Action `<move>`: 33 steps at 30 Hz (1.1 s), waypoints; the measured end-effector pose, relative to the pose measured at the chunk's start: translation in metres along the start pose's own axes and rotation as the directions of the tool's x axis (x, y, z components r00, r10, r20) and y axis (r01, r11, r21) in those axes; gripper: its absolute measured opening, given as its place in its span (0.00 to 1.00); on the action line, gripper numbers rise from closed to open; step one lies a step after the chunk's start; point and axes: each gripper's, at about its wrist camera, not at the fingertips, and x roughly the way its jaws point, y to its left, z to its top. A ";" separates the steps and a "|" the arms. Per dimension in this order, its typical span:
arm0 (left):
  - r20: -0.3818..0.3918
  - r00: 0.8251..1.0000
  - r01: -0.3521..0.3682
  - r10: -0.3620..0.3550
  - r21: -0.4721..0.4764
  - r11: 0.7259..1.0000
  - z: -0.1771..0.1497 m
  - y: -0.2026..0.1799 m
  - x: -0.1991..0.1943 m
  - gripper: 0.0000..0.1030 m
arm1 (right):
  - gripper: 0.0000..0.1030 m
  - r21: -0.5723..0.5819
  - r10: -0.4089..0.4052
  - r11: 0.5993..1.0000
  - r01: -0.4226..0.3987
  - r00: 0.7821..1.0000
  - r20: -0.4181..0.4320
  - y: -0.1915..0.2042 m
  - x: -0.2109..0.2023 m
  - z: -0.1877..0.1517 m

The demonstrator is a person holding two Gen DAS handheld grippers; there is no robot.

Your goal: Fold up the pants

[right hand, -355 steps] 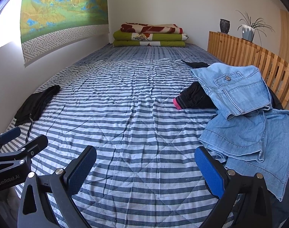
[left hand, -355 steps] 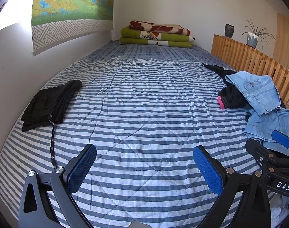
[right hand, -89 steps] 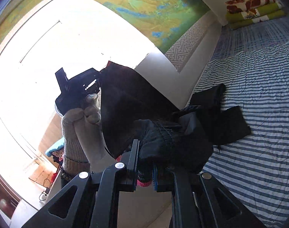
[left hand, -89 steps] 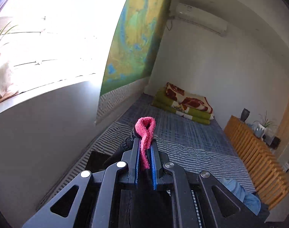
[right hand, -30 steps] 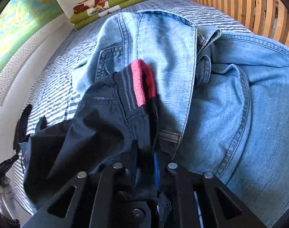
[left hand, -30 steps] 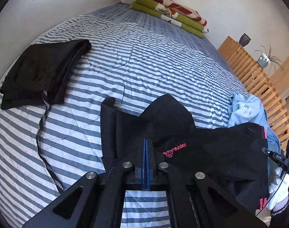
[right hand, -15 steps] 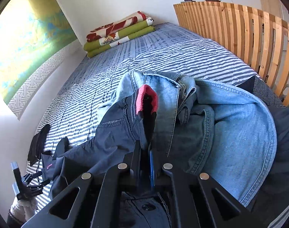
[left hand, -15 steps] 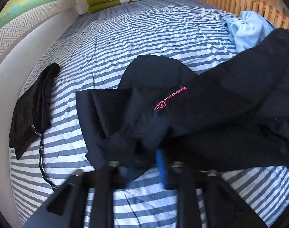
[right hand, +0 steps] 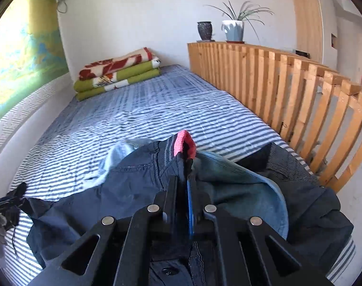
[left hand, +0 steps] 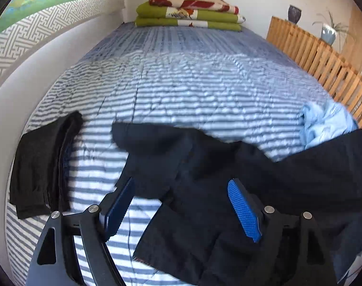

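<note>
Pants (left hand: 204, 166), dark with a red-pink waistband, are spread across the striped bed (left hand: 193, 83), partly over denim (right hand: 240, 186). The waistband is pinched between the closed fingers of the right gripper (right hand: 184, 190). The left gripper (left hand: 181, 205) is held spread above the cloth, gripping nothing.

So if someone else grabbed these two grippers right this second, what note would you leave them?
Left gripper: open, holding nothing, over the leg end of the dark pants.
Right gripper: shut on the dark pants at the pink-edged waistband.
The dark pants are stretched across the striped bedcover, partly over the blue jeans at the rail side. Another black garment lies folded by the wall.
Done: pants picked up and laid roughly out.
Left: smooth them flat, then all the folds.
</note>
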 end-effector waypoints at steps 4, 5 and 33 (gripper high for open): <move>-0.150 0.989 -0.001 -0.002 -0.021 1.000 -0.046 0.020 0.035 0.81 | 0.24 0.028 0.075 0.997 -0.073 0.995 -0.061 -0.030 -0.006 -0.010; -0.174 0.985 -0.001 -0.008 -0.050 0.999 -0.055 0.025 0.044 0.81 | 0.33 0.030 0.094 0.995 -0.092 0.993 -0.067 -0.037 -0.012 -0.015; 0.110 0.993 0.076 -0.039 -0.359 0.930 -0.206 0.120 -0.169 0.06 | 0.09 0.016 0.245 0.967 -0.253 0.915 -0.322 -0.054 -0.081 -0.190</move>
